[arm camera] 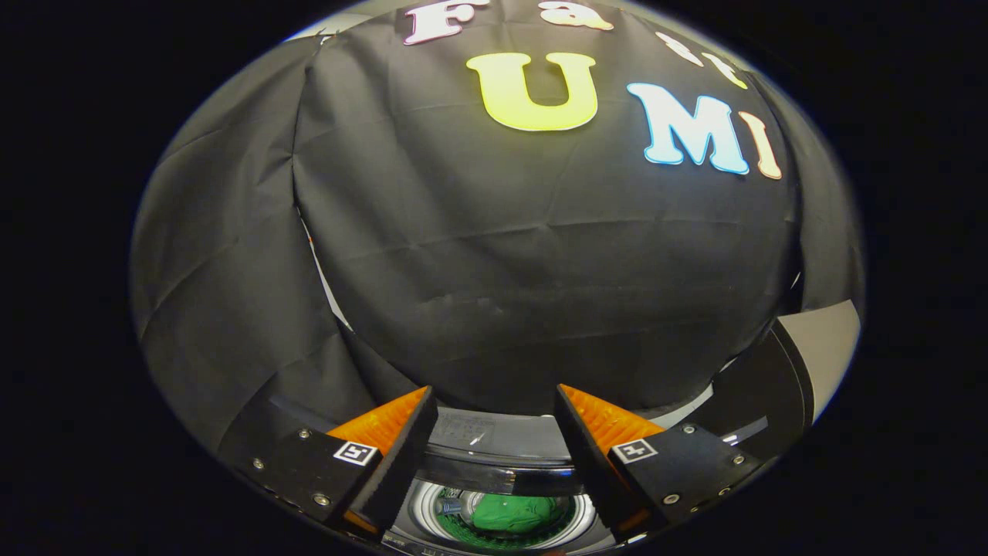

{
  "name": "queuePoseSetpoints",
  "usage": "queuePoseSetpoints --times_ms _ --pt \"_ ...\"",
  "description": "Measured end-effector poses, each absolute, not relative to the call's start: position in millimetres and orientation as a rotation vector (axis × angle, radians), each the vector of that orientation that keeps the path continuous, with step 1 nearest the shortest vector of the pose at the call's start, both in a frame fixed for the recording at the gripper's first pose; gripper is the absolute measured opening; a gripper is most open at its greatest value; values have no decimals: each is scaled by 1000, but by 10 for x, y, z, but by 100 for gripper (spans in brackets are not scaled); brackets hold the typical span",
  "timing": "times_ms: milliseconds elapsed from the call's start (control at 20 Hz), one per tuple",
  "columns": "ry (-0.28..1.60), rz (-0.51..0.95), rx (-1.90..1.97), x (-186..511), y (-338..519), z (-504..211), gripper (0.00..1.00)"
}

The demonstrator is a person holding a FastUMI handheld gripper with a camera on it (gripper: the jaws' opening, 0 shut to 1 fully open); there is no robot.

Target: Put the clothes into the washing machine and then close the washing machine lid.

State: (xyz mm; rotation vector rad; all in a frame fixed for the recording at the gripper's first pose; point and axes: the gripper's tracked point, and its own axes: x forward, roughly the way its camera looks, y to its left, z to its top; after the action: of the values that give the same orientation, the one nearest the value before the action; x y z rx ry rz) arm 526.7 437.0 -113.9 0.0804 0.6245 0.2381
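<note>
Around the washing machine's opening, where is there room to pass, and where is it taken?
The open gripper leaves a free gap between its fingers, above the washing machine rim. Down in the drum, green clothing fills the middle; only its metal edge is bare.

The washer point(494, 463) carries the load. Its drum point(421, 506) stands open, seen from above between the gripper's point(494, 448) spread fingers, which hold nothing. A green garment point(513, 513) lies bunched in the drum on its perforated floor. The washer's dark far rim curves just beyond the drum. The lid point(779, 394) stands raised at the right.
</note>
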Motion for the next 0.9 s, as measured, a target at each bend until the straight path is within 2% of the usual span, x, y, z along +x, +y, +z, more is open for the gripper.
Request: queuePoseSetpoints --times_ms 900 --pt "615 284 109 5320 4388 -1165 93"
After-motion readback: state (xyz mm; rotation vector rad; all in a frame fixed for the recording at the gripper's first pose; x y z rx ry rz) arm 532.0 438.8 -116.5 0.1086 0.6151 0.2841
